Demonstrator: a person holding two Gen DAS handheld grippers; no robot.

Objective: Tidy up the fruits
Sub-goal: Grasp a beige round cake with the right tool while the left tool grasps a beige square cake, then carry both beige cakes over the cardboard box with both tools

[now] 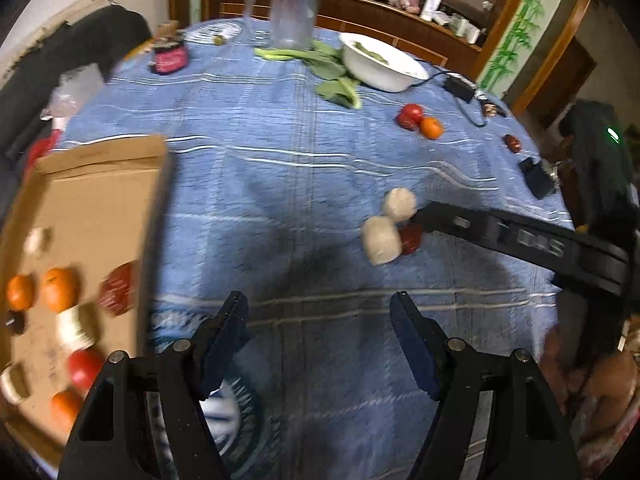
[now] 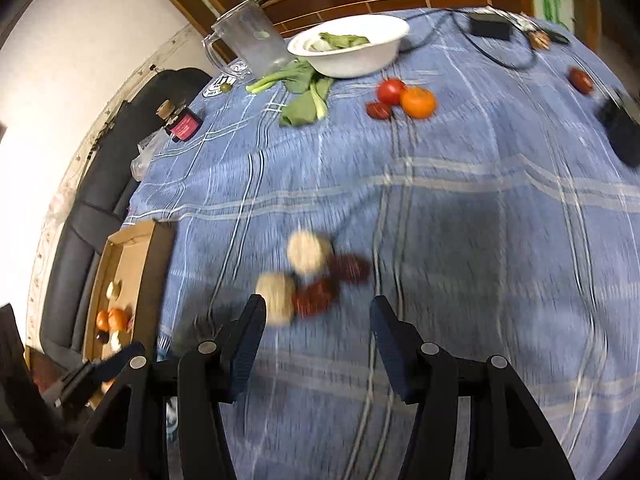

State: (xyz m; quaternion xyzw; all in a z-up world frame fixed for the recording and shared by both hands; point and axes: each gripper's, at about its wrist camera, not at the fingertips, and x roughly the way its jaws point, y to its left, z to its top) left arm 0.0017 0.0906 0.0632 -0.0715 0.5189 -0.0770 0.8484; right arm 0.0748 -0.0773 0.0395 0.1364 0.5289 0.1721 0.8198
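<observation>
On the blue striped tablecloth [image 1: 304, 184], fruit lies in several loose groups. Near the middle, two pale round fruits [image 1: 390, 220] sit touching each other, with dark red fruits [image 2: 316, 296] tucked against them; the right-wrist view shows two of these red pieces, blurred. Farther back, a red tomato [image 1: 410, 116] and an orange [image 1: 431, 127] rest side by side, and the right-wrist view shows a small dark red piece just beside them. Another small red fruit [image 1: 513, 143] lies alone near the table's right edge.

At the left edge of the table sits an open cardboard box [image 1: 96, 200]. Inside it are oranges [image 1: 58, 288], a dark red fruit [image 1: 118, 294], a red tomato-like fruit, pale pieces and one small dark fruit, spread apart over the box floor.

The left gripper [image 1: 320, 320] hangs over bare cloth just right of the box, its jaws spread with nothing between them. The right gripper [image 2: 318, 324] also has its jaws spread and empty; it points down toward the pale and red cluster, with its left finger close to the nearer pale fruit in the picture. From the left-wrist camera, the right gripper's black finger reaches in from the right, its tip beside that same cluster.

At the back of the table stand a clear plastic jug [image 1: 292, 12], a white bowl [image 1: 382, 64] holding some greens, leafy green vegetables [image 1: 328, 68] lying on the cloth beside it, and a small jar with a pink label [image 1: 170, 56].
</observation>
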